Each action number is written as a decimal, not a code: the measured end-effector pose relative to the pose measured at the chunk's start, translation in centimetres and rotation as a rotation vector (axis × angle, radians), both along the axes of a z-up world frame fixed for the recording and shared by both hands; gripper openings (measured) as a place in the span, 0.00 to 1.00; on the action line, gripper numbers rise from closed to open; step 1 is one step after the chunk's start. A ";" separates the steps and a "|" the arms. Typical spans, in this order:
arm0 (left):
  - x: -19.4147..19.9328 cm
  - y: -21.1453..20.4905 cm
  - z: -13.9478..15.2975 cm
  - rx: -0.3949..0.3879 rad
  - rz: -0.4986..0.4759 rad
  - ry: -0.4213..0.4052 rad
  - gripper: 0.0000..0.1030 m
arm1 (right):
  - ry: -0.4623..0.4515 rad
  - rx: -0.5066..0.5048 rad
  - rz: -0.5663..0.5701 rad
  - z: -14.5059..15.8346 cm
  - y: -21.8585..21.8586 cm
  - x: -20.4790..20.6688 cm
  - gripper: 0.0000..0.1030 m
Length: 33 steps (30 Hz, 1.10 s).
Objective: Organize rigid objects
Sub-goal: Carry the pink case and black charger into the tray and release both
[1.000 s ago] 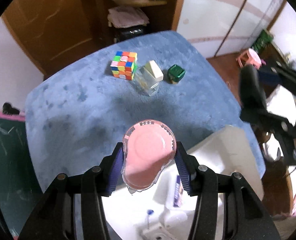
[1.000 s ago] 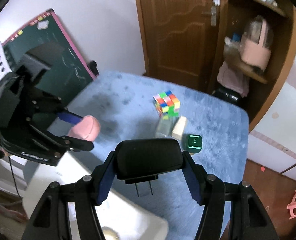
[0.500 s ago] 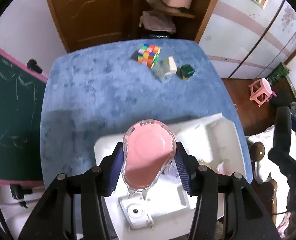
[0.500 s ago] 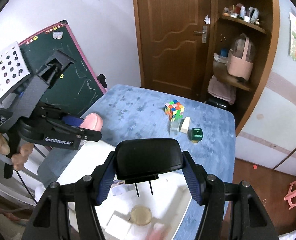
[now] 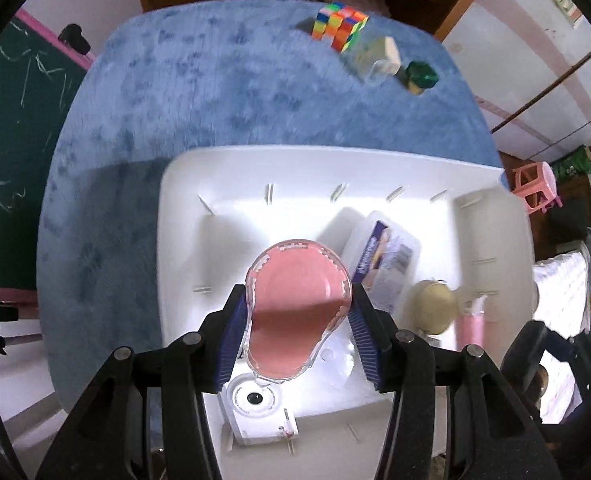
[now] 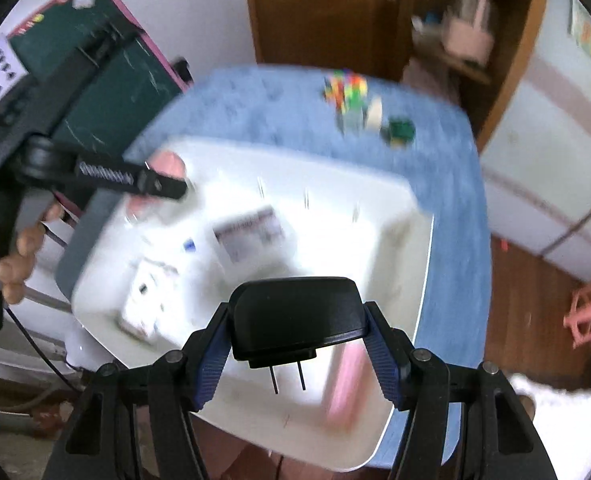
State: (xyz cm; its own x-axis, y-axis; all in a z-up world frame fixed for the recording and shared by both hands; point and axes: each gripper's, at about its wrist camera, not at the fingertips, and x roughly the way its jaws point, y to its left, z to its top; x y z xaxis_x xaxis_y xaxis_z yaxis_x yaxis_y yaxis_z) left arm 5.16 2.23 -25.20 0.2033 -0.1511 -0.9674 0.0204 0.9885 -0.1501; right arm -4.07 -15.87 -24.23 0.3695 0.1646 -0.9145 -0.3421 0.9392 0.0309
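Left gripper clamps the pink dispenser above the white bin; right gripper clamps the black charger. Lower each toward 12 o'clock into free space, then release.

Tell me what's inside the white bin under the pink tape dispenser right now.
Inside the white bin: a purple-labelled box, a round beige object, a pink tube and a white device. The pink tape dispenser hides the floor beneath it.
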 end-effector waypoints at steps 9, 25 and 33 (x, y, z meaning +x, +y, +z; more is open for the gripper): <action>0.2 -0.1 -2.7 0.031 0.020 0.009 0.52 | 0.109 -0.053 -0.048 -4.5 -0.8 0.0 0.62; -0.2 -0.4 -2.2 0.065 -0.005 -0.016 0.75 | 0.152 -0.042 -0.031 -4.9 -0.1 0.1 0.63; -0.2 -0.7 -1.4 0.069 -0.014 -0.023 0.75 | 0.062 -0.040 -0.013 -3.1 0.7 -0.2 0.71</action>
